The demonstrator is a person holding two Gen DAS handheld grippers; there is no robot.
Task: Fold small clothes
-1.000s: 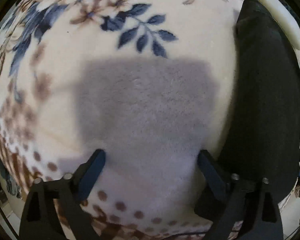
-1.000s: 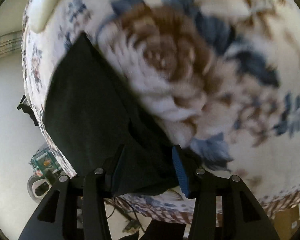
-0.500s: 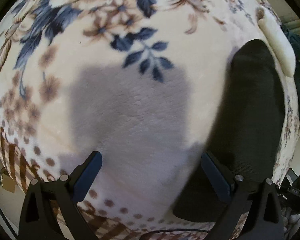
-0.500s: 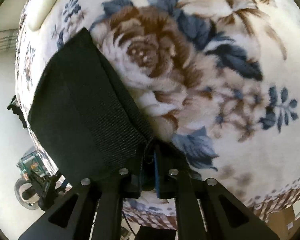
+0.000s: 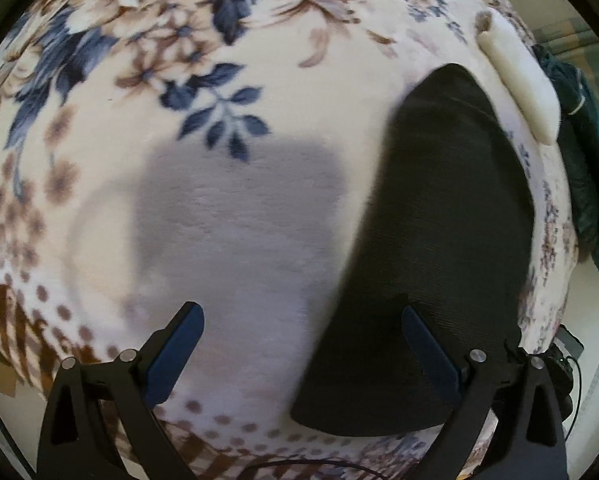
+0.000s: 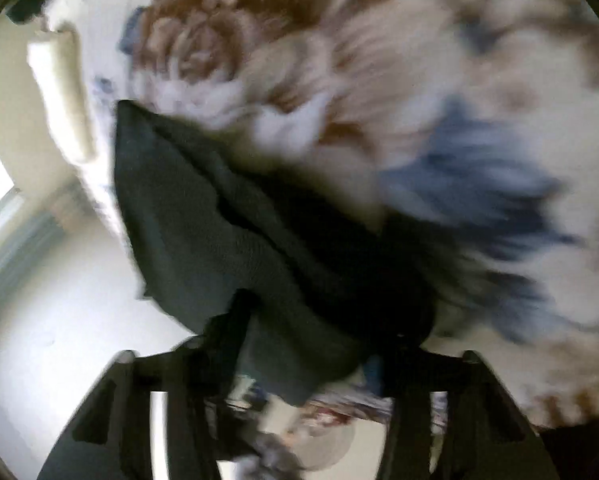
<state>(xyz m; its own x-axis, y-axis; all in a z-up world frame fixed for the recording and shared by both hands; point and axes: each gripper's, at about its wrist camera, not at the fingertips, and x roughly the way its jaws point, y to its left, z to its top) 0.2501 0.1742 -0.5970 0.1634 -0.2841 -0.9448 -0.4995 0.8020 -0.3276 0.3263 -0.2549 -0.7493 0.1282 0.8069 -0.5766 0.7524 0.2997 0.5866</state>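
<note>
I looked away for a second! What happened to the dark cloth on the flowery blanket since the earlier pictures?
The right gripper closed on the near edge of the dark cloth, and that edge now hangs bunched between its fingers, off the blanket. Its jaws have just eased slightly wider. The left gripper pulled back, so more blanket shows. It stayed open and empty. The cloth's far end still lies beside the white roll.

Floral blanket (image 5: 227, 216) (plush) bears dark cloth (image 5: 439, 240), cream roll (image 5: 519, 84).
</note>
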